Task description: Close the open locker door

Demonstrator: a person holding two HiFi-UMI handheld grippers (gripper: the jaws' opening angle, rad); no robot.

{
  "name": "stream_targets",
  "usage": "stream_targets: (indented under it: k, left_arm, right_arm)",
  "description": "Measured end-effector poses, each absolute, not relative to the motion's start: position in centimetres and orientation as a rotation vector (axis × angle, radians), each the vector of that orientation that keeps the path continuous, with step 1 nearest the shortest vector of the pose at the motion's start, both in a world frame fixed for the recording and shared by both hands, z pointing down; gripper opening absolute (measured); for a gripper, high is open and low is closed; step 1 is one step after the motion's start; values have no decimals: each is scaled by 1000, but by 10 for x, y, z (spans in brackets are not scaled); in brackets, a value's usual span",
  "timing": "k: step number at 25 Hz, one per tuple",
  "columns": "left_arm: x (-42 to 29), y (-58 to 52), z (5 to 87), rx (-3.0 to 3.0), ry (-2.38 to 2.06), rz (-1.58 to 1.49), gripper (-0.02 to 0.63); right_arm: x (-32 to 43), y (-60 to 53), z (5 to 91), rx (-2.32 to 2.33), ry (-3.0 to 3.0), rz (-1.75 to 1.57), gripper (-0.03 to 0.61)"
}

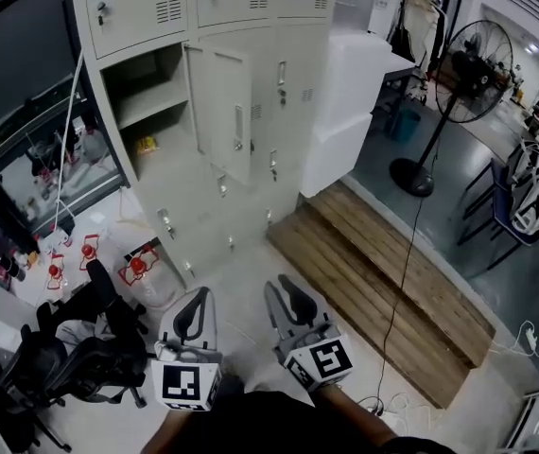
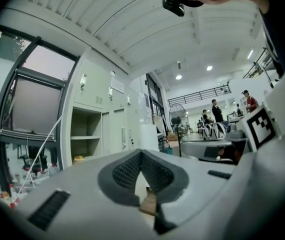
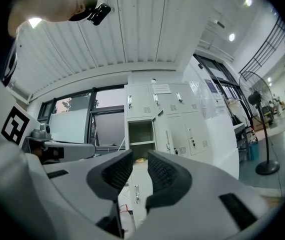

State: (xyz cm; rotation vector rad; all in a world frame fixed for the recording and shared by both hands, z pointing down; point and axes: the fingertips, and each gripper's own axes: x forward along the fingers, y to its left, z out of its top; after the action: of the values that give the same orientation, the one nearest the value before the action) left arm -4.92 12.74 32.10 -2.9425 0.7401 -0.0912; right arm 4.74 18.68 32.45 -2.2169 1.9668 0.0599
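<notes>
The locker door [image 1: 224, 112] stands swung out from the left column of the locker bank [image 1: 293, 74], one row below its top edge, leaving the shelf compartment [image 1: 147, 93] exposed. You hold both tongs level and well short of it, probably to line up an approach. Your left gripper [image 1: 191, 318] has its tips pressed together on nothing. Your right gripper [image 1: 288, 303] is spread and empty, free to push the panel.

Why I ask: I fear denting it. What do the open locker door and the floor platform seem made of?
Open locker door: probably painted sheet metal; thin, flat panel with an even, pale grey, low-sheen coat.
Floor platform: looks like bare wood; brown parallel planks with visible seams.
</notes>
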Motion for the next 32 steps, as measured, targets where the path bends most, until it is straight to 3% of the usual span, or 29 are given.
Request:
stream_targets:
  k: [10, 32]
  left_arm:
    - [-9, 85, 344, -2974, 700, -95, 0]
    - [175, -79, 314, -3018, 428, -36, 0]
  right_arm:
    - [79, 158, 335, -2267, 1953, 49, 94]
    - [237, -20, 317, -2385, 1870, 102, 94]
